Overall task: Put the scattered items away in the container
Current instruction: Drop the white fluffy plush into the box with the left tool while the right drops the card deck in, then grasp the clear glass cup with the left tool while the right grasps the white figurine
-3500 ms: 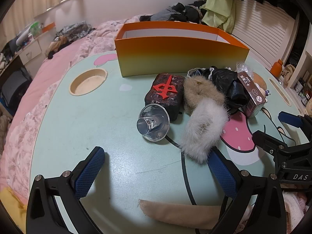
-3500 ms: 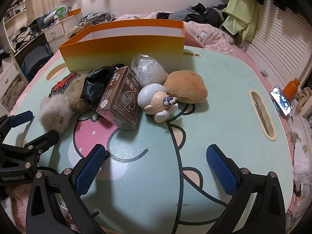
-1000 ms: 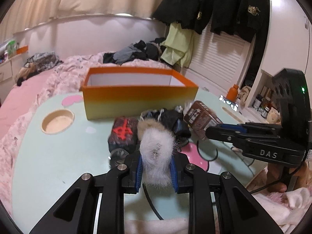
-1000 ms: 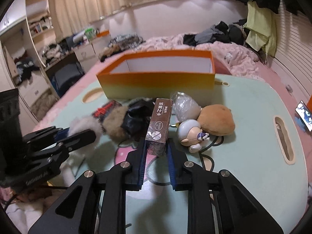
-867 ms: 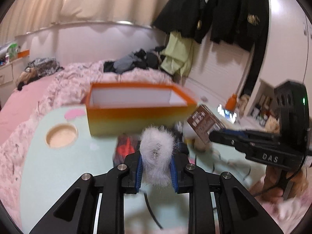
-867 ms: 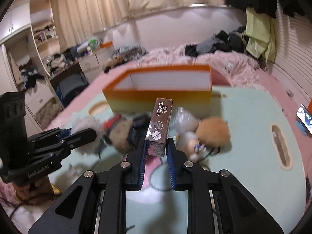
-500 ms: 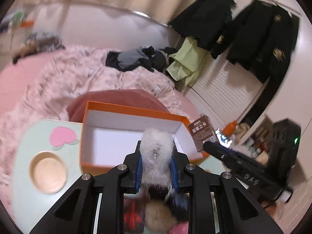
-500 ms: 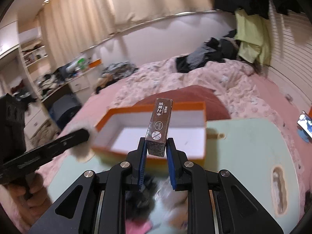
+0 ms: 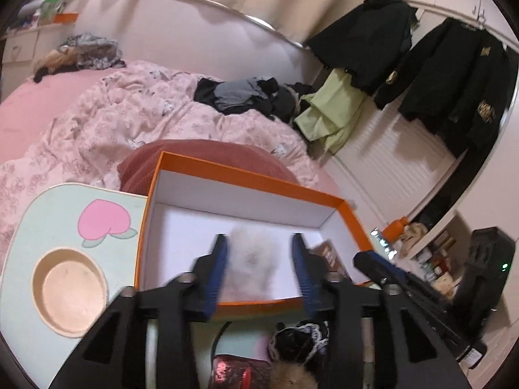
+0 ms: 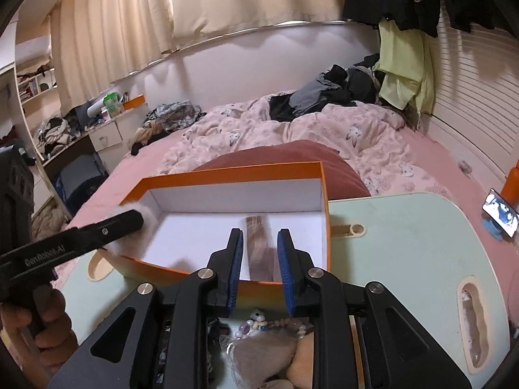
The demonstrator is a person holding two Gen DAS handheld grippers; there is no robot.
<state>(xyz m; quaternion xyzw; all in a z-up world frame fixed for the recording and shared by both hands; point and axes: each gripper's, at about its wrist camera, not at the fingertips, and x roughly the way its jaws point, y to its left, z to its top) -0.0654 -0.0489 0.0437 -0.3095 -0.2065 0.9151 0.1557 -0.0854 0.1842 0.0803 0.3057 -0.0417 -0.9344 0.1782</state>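
Left gripper (image 9: 259, 265) jaws opening around blurred white fur piece (image 9: 251, 259); right gripper (image 10: 259, 259) opening, brown carton (image 10: 258, 249) upright, over orange box (image 10: 227, 170) at table's (image 10: 405, 243) far edge.

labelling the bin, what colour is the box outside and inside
Orange outside, white inside: the box, clearest in the right wrist view.

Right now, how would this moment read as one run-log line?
phase: release over orange box | left tongs: opening, white fur piece between | right tongs: opening, brown carton between
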